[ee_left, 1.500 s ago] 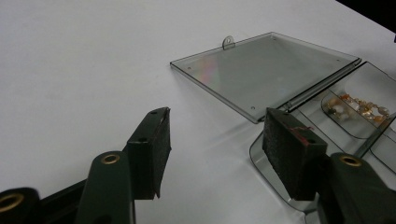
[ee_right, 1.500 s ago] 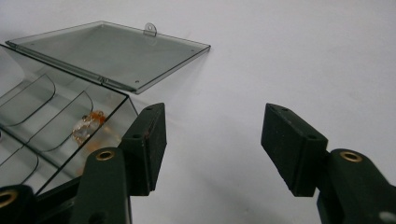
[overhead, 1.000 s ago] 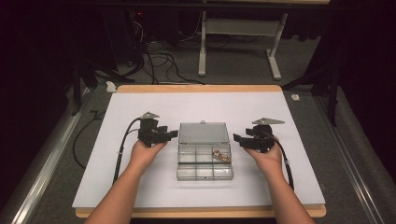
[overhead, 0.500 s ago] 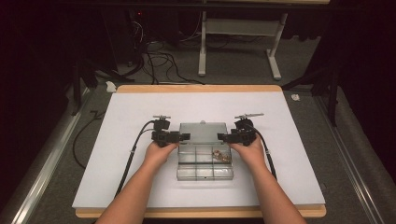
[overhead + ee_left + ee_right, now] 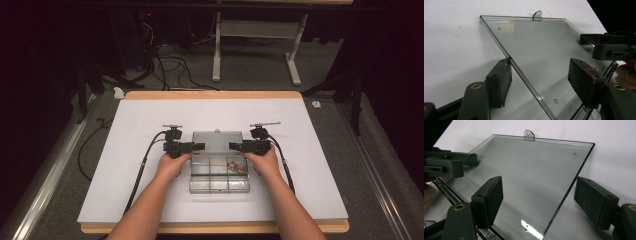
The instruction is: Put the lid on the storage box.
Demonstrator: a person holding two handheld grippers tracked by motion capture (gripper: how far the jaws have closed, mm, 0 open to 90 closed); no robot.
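Clear plastic compartment box at centre of white bench, lid swung open & lying flat on far side, hang tab at lid's far edge. Divided tray nearer the person, small brownish bits in a right-hand cell; can't tell what they are.

Left claw at lid's left edge, pointing right. In left gripper view, jaws straddling that edge: one pad out over bench, other pad over lid, wide gap both sides, nothing pinched. Jaws just narrowed a little, not shut on anything.

Right claw at lid's right edge, pointing left, tips facing left claw across lid w/ gap between. In right gripper view, same setup: one pad over lid, other pad over bench, lid edge running between, no contact seen. Jaws wide, having just been opening.

Hands behind each claw, forearms in from near edge of bench. Black cables trailing back along bench on both sides. Beyond bench: dark floor, cable tangle, white stand legs.
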